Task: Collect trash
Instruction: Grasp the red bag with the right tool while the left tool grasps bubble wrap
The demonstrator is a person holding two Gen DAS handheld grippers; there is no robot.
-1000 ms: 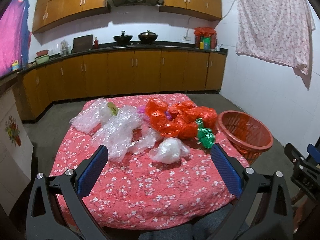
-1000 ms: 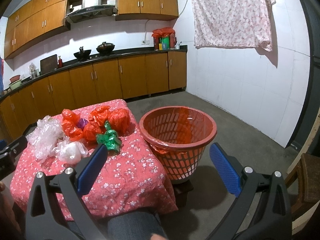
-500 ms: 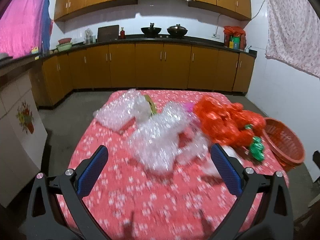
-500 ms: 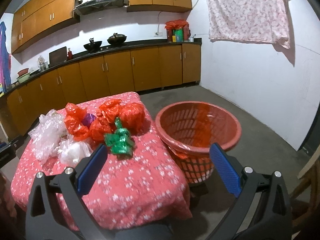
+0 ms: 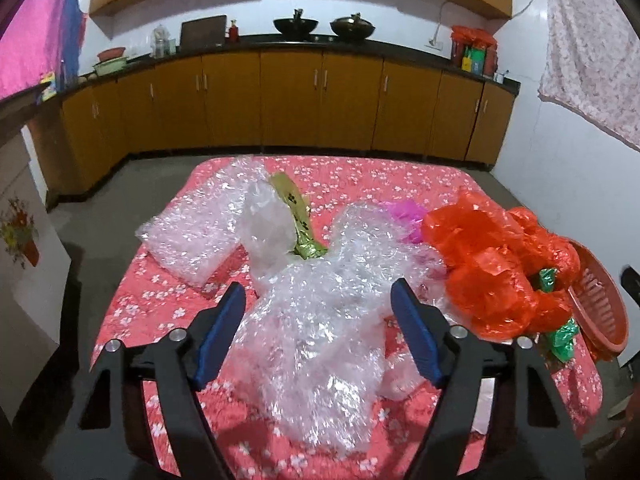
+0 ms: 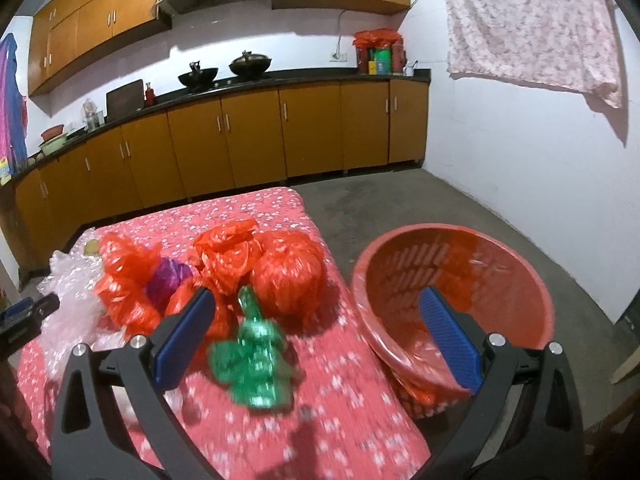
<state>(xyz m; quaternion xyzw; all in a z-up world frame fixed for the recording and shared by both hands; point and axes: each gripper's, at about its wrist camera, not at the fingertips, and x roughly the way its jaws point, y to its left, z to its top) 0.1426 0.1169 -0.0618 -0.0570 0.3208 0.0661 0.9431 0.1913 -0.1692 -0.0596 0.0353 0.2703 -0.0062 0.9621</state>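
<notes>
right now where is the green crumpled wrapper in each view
Left wrist view: the green crumpled wrapper sits at the far right, mostly hidden behind the orange bags, beside the red basket.
Right wrist view: it lies low in the centre, on the tablecloth between the open fingers of the right tool.
Shared landmark: the red basket, off the table's right edge in both views.

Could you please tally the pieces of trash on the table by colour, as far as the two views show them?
Clear plastic: 3
Red bags: about 5, bunched
Green wrapper: 1
Purple bag: 1
Gold packet: 1
Total: about 11
</notes>
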